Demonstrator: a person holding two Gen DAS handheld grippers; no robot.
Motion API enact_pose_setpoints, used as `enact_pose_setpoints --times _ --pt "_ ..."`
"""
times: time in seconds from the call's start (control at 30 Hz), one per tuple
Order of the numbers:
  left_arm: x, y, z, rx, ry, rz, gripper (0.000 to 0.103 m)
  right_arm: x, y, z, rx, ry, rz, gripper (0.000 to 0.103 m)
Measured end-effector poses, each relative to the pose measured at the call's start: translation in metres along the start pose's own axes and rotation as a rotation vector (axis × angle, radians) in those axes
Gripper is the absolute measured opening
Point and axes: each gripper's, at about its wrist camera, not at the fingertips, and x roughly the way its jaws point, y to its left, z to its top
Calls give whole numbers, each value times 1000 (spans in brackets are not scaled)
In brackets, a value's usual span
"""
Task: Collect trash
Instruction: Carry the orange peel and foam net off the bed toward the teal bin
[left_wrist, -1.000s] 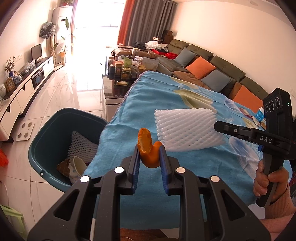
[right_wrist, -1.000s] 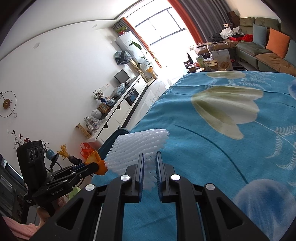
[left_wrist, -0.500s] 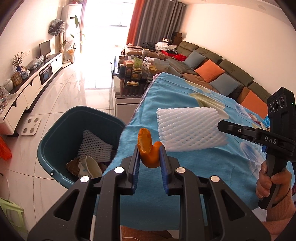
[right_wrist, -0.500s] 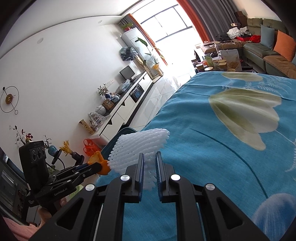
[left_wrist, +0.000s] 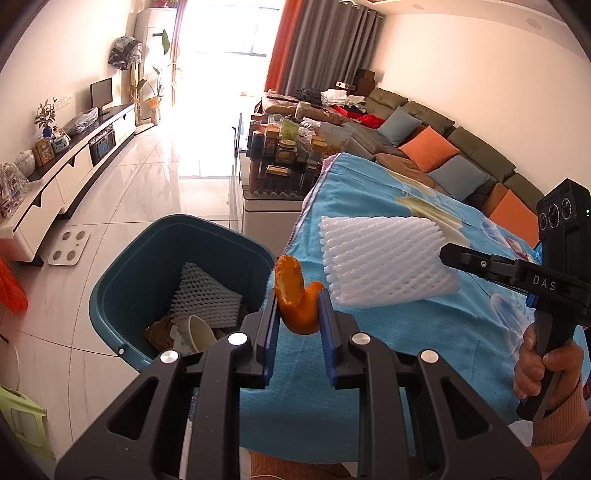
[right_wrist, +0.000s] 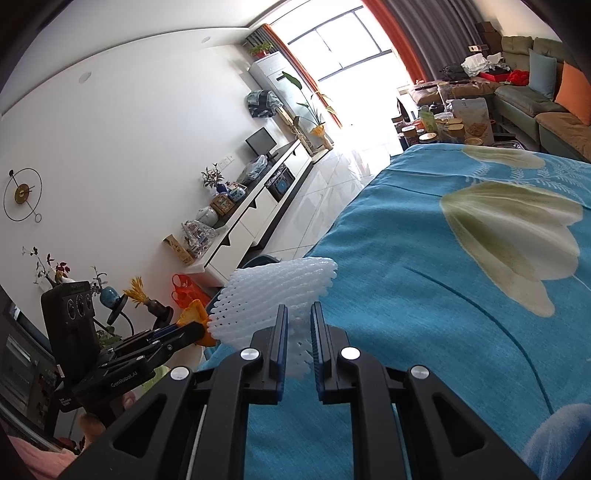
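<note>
My left gripper (left_wrist: 297, 314) is shut on a curled orange peel (left_wrist: 295, 295), held in the air at the left edge of the blue-clothed table (left_wrist: 424, 332), beside the teal bin (left_wrist: 147, 258). The bin stands on the floor and holds a white foam net, a paper cup and brown scraps. My right gripper (right_wrist: 298, 332) is shut on a white foam fruit net (right_wrist: 273, 295), lifted above the cloth; the net (left_wrist: 384, 262) hangs over the table just right of the peel. The left gripper (right_wrist: 192, 330) with the peel (right_wrist: 194, 312) shows at the lower left in the right wrist view.
A glass side table (left_wrist: 280, 162) crowded with jars stands beyond the blue table. A long sofa (left_wrist: 461, 155) with orange and blue cushions runs along the right wall. A white TV cabinet (left_wrist: 66, 173) lines the left wall, with shiny tiled floor (left_wrist: 166, 177) between.
Both grippers have shifted left toward the bin with their loads; the bin now lies closer under the peel, and more of its inside shows. Grips are unchanged.
</note>
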Motion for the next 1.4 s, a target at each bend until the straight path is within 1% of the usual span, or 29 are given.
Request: enact_pose_setpoints --times 1.4 --pt "-4 29 7 -52 -15 55 21 32 22 12 -57 47 22 11"
